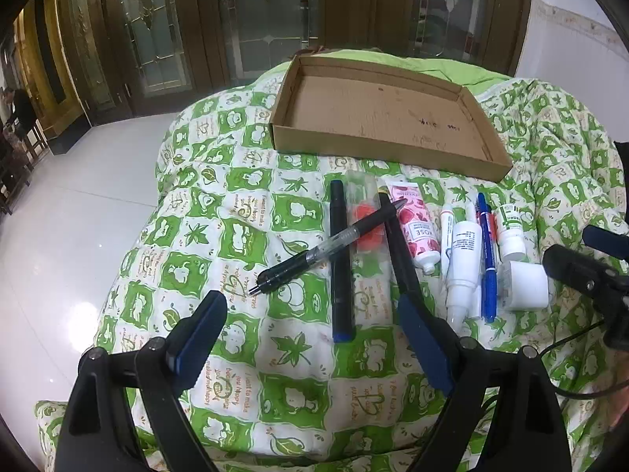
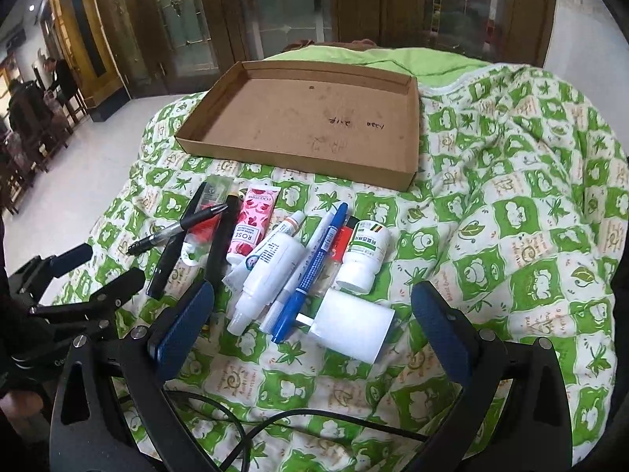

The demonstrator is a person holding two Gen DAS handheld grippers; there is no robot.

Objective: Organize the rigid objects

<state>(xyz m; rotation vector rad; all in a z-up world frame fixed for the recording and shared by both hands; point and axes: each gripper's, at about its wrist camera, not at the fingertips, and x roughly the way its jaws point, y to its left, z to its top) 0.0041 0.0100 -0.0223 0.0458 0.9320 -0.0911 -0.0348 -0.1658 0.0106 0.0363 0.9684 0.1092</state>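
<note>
On the green-and-white quilt [image 2: 511, 204] sits my landmark, the shallow cardboard tray [image 2: 409, 173], nothing in it; on the near side of it lies the lot: black click pen [image 1: 326, 247] crossed over a black marker [image 1: 340, 275], rose hand-cream tube [image 2: 251, 224], white squeeze bottle [image 2: 271, 271], blue pen [image 2: 314, 267], small white pill bottle [image 2: 363, 255], and nearest me a white cylinder [image 2: 354, 328] on its side. My left gripper [image 1: 310, 338] hangs with jaws spread wide and nothing between them (the marker's blue end lies below the gap). My right gripper [image 2: 310, 322] likewise gapes, straddling the white cylinder without touching it.
</note>
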